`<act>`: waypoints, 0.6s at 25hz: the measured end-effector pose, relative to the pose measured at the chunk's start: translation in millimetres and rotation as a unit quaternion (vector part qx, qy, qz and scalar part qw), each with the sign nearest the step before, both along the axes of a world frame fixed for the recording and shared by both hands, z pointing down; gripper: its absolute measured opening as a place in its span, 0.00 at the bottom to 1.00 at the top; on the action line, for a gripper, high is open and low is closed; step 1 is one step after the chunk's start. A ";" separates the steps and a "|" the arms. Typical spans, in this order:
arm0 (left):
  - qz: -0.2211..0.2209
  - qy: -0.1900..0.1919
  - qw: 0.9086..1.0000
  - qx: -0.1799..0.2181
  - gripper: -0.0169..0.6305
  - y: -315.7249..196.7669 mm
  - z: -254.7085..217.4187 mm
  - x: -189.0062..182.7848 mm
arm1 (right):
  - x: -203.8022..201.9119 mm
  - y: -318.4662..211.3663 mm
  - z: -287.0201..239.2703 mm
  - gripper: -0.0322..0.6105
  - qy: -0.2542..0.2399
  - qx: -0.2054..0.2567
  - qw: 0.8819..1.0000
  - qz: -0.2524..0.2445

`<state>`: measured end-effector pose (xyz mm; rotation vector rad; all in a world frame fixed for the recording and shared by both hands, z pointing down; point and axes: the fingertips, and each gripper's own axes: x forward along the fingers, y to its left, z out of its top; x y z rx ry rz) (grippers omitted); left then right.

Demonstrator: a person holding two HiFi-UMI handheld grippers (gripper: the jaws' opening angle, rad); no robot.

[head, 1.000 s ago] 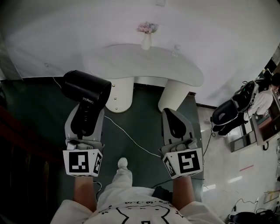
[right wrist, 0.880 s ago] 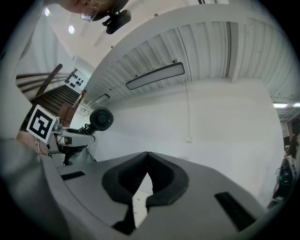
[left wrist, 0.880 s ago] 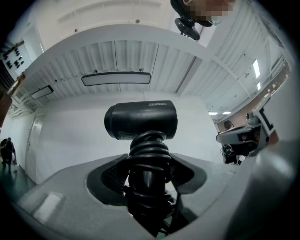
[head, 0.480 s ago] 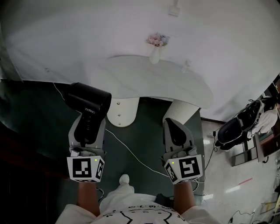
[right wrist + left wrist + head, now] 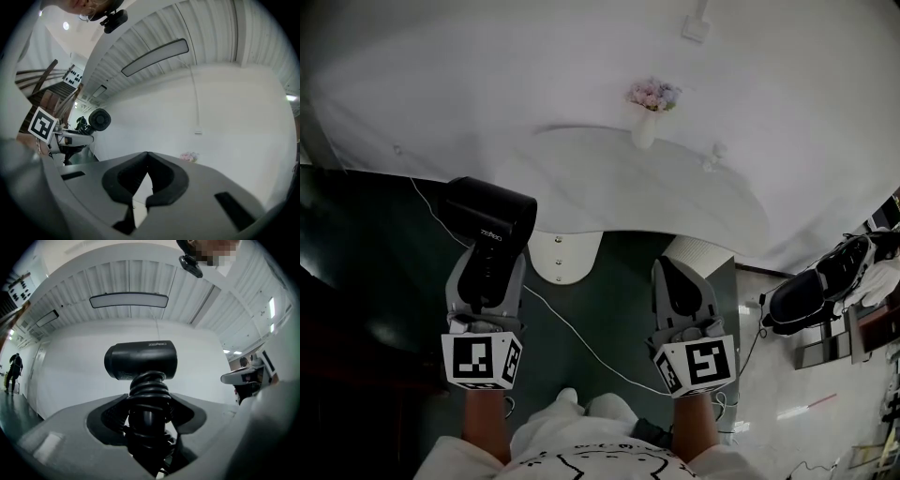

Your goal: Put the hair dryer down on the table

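Observation:
The black hair dryer stands upright in my left gripper, whose jaws are shut on its handle; the barrel points left and toward the table. In the left gripper view, the hair dryer rises above the jaws, and its cord is coiled round the handle between the pads of the left gripper. My right gripper is level with it on the right, shut and holding nothing; its pad tips meet in the right gripper view. The white table lies just ahead of both grippers.
A vase of flowers and a small clear object stand at the table's far side. Two white table legs stand below its near edge. A white cable crosses the dark floor. A black seat stands at the right.
The table has drawn closer and sits lower in the head view, as the person stepped toward it. Both grippers keep their hold and spacing.

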<state>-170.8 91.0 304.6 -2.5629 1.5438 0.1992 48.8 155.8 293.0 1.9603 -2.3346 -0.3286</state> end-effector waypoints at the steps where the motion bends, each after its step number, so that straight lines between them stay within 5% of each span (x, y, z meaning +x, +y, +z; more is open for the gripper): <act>1: 0.001 -0.001 1.000 -0.002 0.43 -5.4 2.0 0.7 | 1.4 -5.2 2.4 0.05 -0.001 -0.002 1.000 0.001; 15: -0.037 -0.020 0.999 -0.015 0.43 -116.1 3.3 46.5 | 57.5 -136.1 0.7 0.05 -0.019 0.001 0.999 -0.035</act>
